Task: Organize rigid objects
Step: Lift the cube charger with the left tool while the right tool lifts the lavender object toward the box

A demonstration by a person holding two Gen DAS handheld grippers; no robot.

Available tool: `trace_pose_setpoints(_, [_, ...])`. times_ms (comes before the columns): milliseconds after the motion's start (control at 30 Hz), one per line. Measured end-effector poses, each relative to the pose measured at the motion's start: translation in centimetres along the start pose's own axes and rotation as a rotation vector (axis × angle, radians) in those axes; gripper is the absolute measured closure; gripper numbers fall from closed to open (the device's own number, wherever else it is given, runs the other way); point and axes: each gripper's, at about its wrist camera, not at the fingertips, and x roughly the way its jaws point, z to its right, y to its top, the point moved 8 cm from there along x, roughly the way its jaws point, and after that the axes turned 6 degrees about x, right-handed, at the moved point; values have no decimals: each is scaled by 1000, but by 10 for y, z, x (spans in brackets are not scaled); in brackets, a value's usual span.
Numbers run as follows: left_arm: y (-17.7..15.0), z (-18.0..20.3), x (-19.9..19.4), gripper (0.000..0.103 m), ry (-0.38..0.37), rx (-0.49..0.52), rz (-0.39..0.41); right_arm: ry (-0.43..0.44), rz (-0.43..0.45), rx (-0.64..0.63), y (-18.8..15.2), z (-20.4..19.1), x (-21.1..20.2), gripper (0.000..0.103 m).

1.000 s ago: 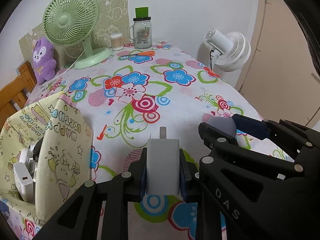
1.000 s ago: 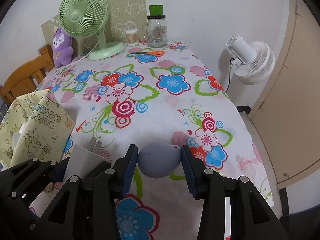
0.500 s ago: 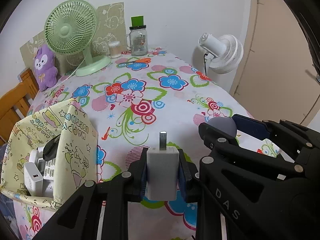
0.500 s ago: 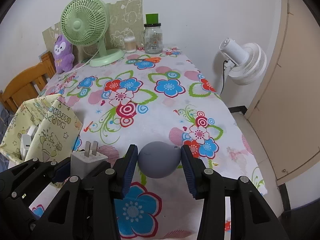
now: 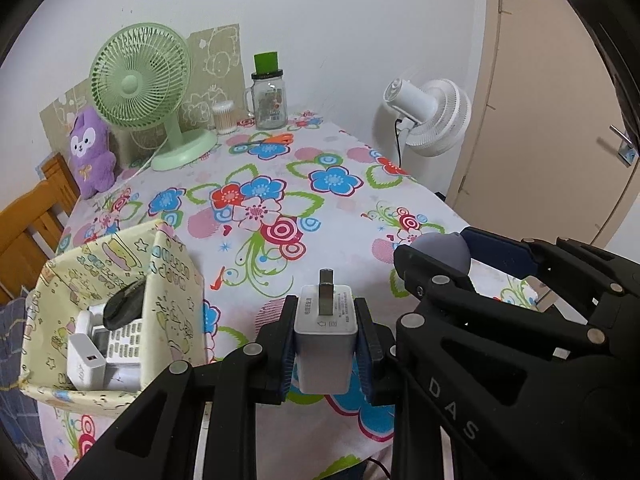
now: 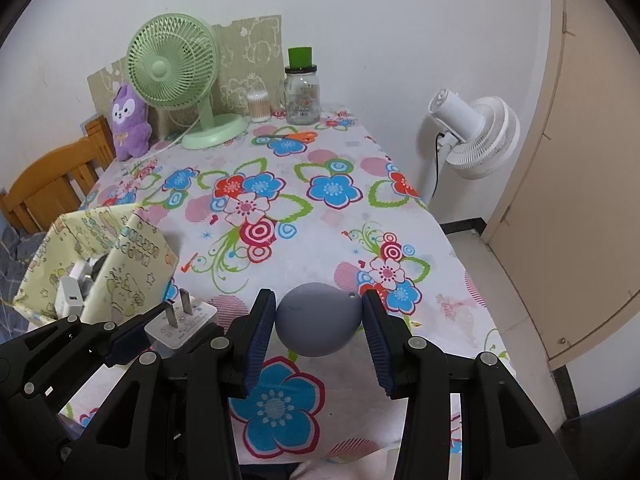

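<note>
Left of my left tool (image 5: 325,336) sits the paper-wrapped box (image 5: 172,304) holding smooth white chargers. That tool clamps a blocky white plug adapter (image 5: 326,344); right of it, my right tool (image 6: 319,320) pinches a matte grey teardrop-shaped object (image 6: 318,320) above the floral desk (image 6: 280,184).

A glossy white plastic charger (image 5: 326,344) with dull metal prongs, a matt grey smooth egg-shaped thing (image 6: 318,320), a printed cloth on the counter (image 6: 332,216), a patterned paper-covered box (image 5: 168,300), a wooden chair (image 6: 52,188).
</note>
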Motion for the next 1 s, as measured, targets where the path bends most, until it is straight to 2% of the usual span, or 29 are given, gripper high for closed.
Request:
trace_pose_setpoints(500, [4,-13,-31,78,16,8,28,30,35,-10,7,-19,-31,56])
trace_pose_setpoints(1000, [1,-40,-44,78,32,-16,33,71,38,-40,12,-51,-37,56])
